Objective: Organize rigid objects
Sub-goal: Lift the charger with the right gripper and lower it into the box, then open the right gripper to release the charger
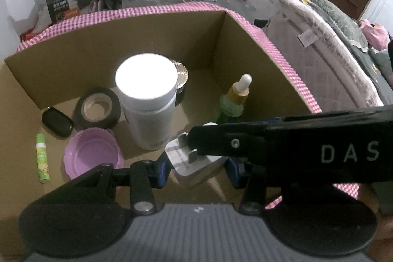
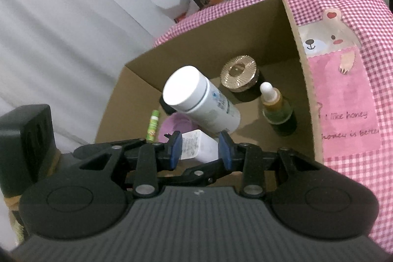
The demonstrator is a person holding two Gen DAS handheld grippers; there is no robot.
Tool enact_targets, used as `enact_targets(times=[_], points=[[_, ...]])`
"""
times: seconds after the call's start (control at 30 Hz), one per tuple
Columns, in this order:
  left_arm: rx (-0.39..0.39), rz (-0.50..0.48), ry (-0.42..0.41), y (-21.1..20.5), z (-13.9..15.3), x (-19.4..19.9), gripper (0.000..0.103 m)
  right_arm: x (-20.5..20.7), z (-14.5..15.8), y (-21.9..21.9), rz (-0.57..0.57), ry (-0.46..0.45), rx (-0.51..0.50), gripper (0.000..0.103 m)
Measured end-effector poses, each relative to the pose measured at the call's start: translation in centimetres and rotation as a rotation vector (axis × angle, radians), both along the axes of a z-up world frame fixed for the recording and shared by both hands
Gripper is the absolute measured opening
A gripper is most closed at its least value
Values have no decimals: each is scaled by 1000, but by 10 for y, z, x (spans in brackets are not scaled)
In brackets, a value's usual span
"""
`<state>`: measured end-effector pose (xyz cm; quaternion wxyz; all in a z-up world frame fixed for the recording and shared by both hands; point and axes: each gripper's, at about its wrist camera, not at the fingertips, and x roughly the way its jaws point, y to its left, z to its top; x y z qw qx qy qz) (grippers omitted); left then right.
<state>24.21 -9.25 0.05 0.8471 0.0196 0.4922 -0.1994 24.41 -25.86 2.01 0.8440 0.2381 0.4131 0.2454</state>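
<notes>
Landmark: cardboard box, open at the top, standing on a pink checked cloth.
Already in the box: white bottle upright near the middle; black tape roll just left of the bottle; gold-lidded jar behind the bottle toward the back wall; dropper bottle upright to the right of the white bottle; purple lid in front of the tape roll; green tube lying flat by the box's left side; small black case left of the tape roll.
In hand: white plug adapter, over the box's front part, just in front of the white bottle, prongs up.
Left gripper: jaws on either side of the adapter, seemingly grasping it; contact on the right side hidden.
Right gripper: jaws flanking the same adapter from the other angle; clenched or merely close, cannot tell.
Progress: judged far along, seven things settled inside, adapter apparently last visible piece.
Left to do: lower adapter onto the bare box floor in front of the white bottle, release, withdraw.
Outside the box: no further loose items visible on the cloth in either view.
</notes>
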Motion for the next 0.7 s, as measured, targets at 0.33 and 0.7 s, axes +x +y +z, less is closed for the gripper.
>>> enact_targets(times=[0.33, 0.7], points=[[-14, -4, -11, -1, -3, 0, 47, 11, -8, 9, 23, -13, -72, 33], [-15, -16, -127, -4, 18, -16, 65, -4, 13, -6, -19, -123, -41, 36]])
